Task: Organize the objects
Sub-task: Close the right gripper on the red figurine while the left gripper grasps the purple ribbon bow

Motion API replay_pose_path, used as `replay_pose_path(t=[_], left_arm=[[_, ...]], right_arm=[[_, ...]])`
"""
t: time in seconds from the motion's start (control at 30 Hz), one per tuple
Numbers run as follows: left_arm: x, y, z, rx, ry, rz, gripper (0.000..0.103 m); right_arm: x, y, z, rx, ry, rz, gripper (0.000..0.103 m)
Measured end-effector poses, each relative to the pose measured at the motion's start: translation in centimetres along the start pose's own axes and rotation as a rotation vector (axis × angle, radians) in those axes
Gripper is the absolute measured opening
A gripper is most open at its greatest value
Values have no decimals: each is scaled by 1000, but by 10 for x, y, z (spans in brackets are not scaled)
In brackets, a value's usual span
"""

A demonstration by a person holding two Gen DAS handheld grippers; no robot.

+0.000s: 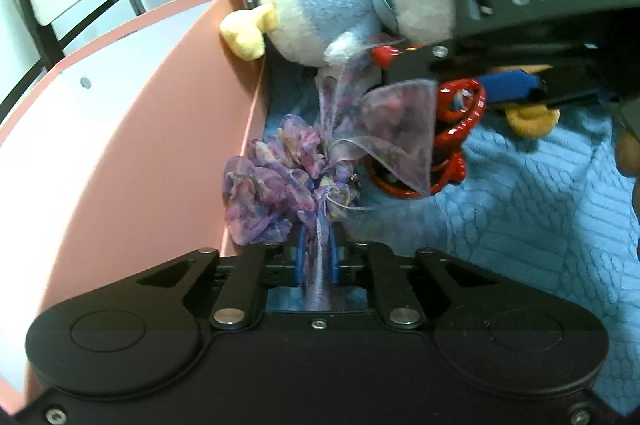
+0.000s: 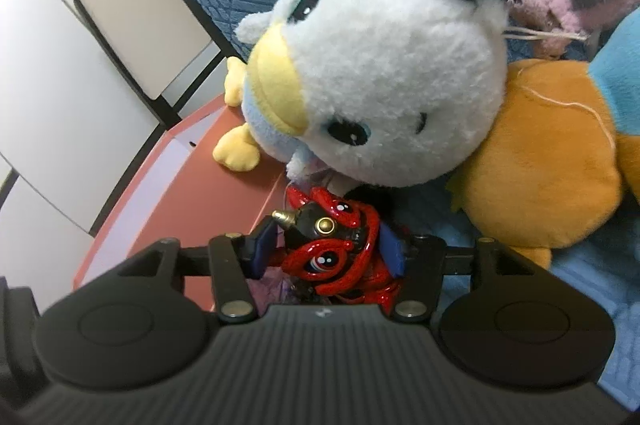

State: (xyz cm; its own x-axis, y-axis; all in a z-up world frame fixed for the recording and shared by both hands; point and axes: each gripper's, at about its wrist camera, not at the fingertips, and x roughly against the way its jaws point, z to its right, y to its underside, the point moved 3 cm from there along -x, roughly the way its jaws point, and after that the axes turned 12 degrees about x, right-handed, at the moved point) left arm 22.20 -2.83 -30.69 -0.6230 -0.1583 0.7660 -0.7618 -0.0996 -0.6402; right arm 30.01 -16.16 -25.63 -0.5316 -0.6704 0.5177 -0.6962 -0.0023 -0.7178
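Blue quilted fabric (image 1: 532,217) underfoot of everything, pink tray wall (image 1: 160,129) curving along the left edge, white panels beyond. Purple gauzy scrunchie (image 1: 276,181) lying against that tray wall, its ribbon tail pinched between the narrowly closed blue pads of the left gripper (image 1: 318,261). Soft, nearly weightless, floppy; likely to dangle and snag rather than slip, so best held at the gathered knot or elastic core, not the trailing ribbon alone. One sheer bow loop draped over the red glossy figurine (image 2: 336,245), so possibly tangled with it, though hard to judge through the gauze. Right gripper (image 2: 326,245) closed around that figurine, blue pads (image 2: 260,245) pressing either flank; hard, shiny, curved surfaces, probably slippery and with thin coils that could crack under a hard squeeze, so better taken across the thick body. Donald Duck plush (image 2: 380,85) lying on its side just behind, head touching the figurine, yellow feet resting on the tray rim. Orange plush (image 2: 548,153) pressed against the duck's head, a small pink plush (image 2: 580,1) farther back. Separating scrunchie from figurine judged the delicate part: slow, opposite pulls, watching the bow.
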Motion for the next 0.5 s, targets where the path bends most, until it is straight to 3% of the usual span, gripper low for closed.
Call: replay_pose_path(t=[0.5], left_arm=[[24, 3, -4, 56, 140, -11, 2]], right_arm=[[48, 13, 2, -95, 154, 6, 57]])
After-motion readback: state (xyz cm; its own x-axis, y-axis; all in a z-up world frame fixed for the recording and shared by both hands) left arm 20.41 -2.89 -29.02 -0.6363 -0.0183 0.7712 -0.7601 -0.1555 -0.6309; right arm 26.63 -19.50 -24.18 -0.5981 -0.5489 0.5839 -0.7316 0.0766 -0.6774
